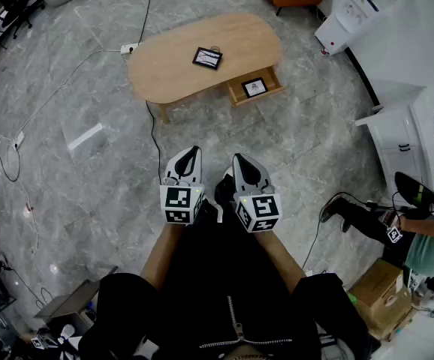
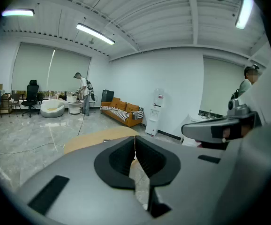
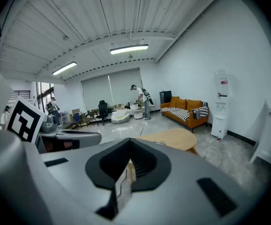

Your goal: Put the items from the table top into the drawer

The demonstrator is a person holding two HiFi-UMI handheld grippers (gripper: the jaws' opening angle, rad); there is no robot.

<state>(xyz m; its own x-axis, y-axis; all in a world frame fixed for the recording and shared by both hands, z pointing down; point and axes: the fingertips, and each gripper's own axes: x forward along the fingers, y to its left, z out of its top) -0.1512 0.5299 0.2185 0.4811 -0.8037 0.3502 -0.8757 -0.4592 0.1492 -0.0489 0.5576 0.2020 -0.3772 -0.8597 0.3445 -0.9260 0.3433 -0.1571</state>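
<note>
Two flat dark-framed plates can be made out in the head view, so roughly half the job looks done. One plate (image 1: pixel 254 88) is already lying inside the open drawer (image 1: pixel 271 90), which is pulled out of the desk (image 1: pixel 172 66) on its near side. The other plate (image 1: pixel 207 58) is lying on the desk top, at about 10 o'clock from the drawer and clearly apart from it. Nothing else is seen on the desk, so that plate is probably all that's left to be moved, plus the drawer to be pushed shut if that's wanted. Neither gripper is anywhere close yet: the left gripper (image 1: pixel 190 154) and the right gripper (image 1: pixel 242 162) are held side by side low in the frame, with the desk way off at 12 o'clock across the floor (image 1: pixel 112 171). Both are closed all the way, jaws pressed together, and nothing is held between them, which is confirmed in each gripper's own view. So the walk over has to be made first, and being thin and flat, the plate will likely be fiddly to get picked up.
</note>
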